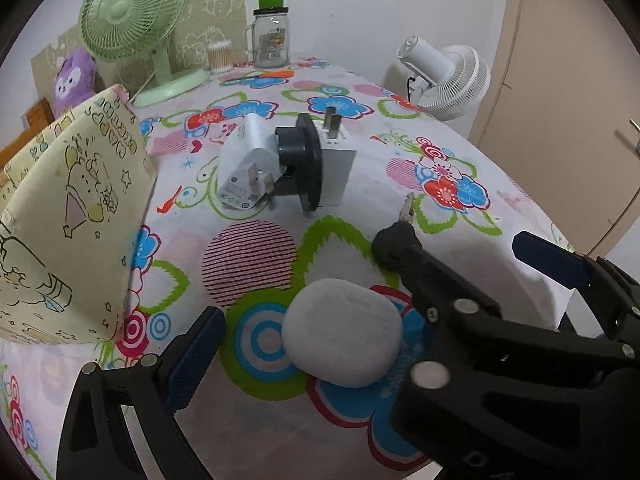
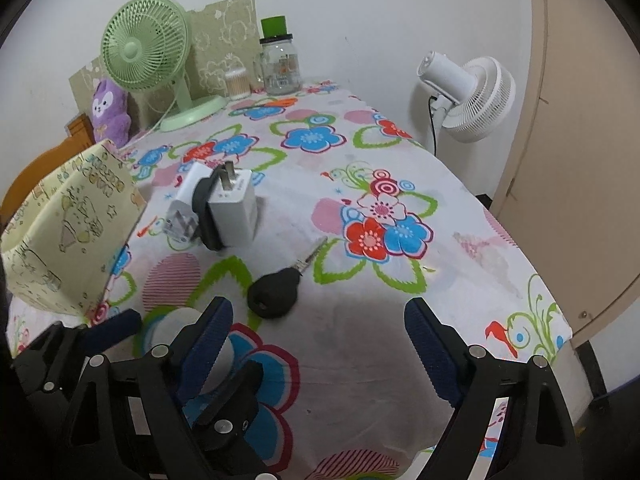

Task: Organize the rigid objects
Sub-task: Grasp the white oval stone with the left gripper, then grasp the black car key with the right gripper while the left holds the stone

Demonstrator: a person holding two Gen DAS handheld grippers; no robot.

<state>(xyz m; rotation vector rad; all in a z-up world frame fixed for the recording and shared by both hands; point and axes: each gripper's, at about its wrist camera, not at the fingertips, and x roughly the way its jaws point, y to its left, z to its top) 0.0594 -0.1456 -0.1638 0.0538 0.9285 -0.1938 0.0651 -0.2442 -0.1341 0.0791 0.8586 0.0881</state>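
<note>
Beside the bag [image 1: 72, 216] nothing looks sorted yet: stone [image 1: 342, 332], key [image 2: 276, 290] and chargers [image 1: 280, 164] lie on the cloth. Left gripper [image 1: 316, 336] gapes around the stone, untouched; right gripper [image 2: 320, 344] gapes empty behind the key.

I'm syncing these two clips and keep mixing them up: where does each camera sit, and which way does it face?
Left wrist view: on the left gripper, tilted down over the floral table; its open fingers flank the white pebble-shaped case; the right gripper enters beside it.
Right wrist view: on the right gripper, facing the same way, open before the black key; the left gripper shows low-left.
Shared: chargers, fabric box, green fan.
</note>
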